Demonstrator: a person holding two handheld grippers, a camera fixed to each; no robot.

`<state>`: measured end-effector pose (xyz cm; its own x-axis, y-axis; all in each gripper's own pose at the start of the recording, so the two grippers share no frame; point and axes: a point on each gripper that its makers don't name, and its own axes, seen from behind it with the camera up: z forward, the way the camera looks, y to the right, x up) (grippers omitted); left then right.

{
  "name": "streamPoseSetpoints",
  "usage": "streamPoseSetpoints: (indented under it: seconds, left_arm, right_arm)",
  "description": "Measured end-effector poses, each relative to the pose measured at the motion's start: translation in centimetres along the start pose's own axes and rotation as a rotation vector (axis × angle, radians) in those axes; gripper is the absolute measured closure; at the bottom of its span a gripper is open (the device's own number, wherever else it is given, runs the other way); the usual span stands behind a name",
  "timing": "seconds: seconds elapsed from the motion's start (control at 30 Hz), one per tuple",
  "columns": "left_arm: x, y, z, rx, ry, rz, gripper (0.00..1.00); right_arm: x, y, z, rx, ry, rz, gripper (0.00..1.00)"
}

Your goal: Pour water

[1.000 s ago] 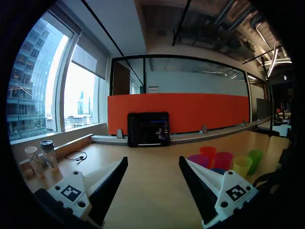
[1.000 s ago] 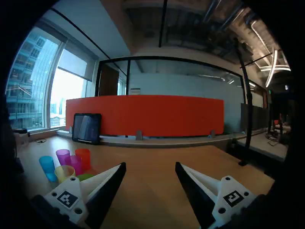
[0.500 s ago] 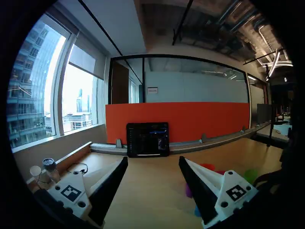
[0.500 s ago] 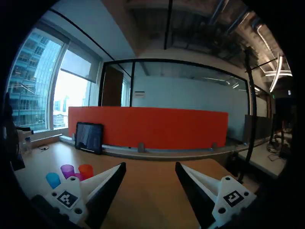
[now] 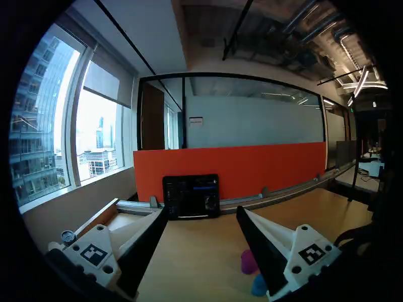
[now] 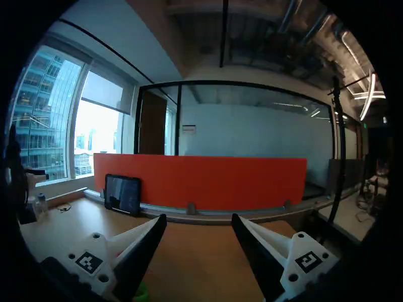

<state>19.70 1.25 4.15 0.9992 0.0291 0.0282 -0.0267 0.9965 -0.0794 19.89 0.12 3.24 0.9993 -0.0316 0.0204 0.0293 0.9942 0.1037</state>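
Left gripper point(image 5: 201, 209) and right gripper point(image 6: 198, 217): jaws open, gripping nothing, above the desk point(image 5: 201, 259). Purple cup point(image 5: 248, 261) stands just beside blue cup point(image 5: 258, 285). Tablet point(image 5: 191, 196) at far edge.

The left hand-held gripper point(image 5: 201, 210) is held above the counter point(image 5: 201, 267), its two fingers spread wide and pointing roughly level. The right hand-held gripper point(image 6: 198, 217) is also above the counter, its fingers equally wide apart.
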Motion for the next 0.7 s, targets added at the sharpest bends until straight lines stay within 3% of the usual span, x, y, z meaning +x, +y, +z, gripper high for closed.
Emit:
streamPoseSetpoints:
  seconds: [0.27, 0.7]
  left_arm:
    - [2.2, 1.1, 0.2, -0.039, 0.004, -0.007, 0.01]
    - [2.7, 2.8, 0.5, -0.13, -0.002, -0.011, 0.01]
  right_arm:
    - [2.0, -0.8, 0.4, 0.023, 0.012, -0.002, 0.0]
    - [0.8, -1.2, 0.3, 0.081, -0.012, -0.013, 0.0]
